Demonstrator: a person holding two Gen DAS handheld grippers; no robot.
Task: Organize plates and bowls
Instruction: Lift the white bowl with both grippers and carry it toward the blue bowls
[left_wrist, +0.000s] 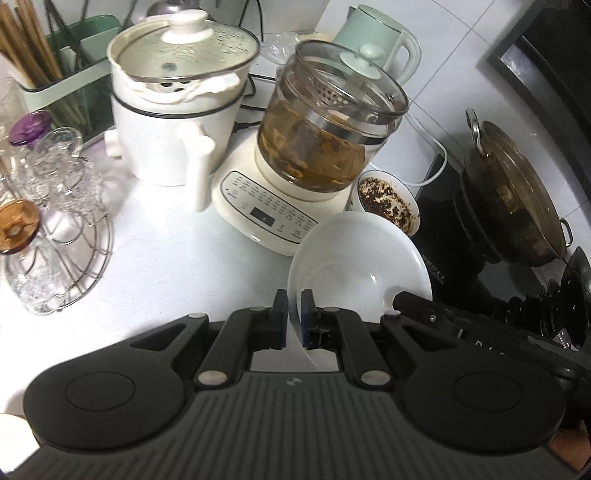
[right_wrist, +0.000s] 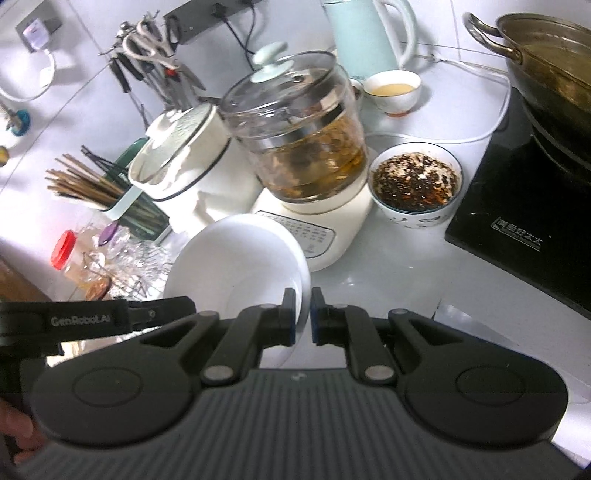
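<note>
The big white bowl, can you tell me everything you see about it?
The white bowl looks like smooth, glossy ceramic, wide, shallow and empty. It is tilted, held above the white counter. The left gripper pinches one side of its rim and the right gripper pinches the opposite side. Behind it stands the glass kettle's cream base.

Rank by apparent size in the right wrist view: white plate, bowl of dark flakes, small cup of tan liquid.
1. white plate, though nearest the camera, so inflated.
2. bowl of dark flakes.
3. small cup of tan liquid, farthest back.
</note>
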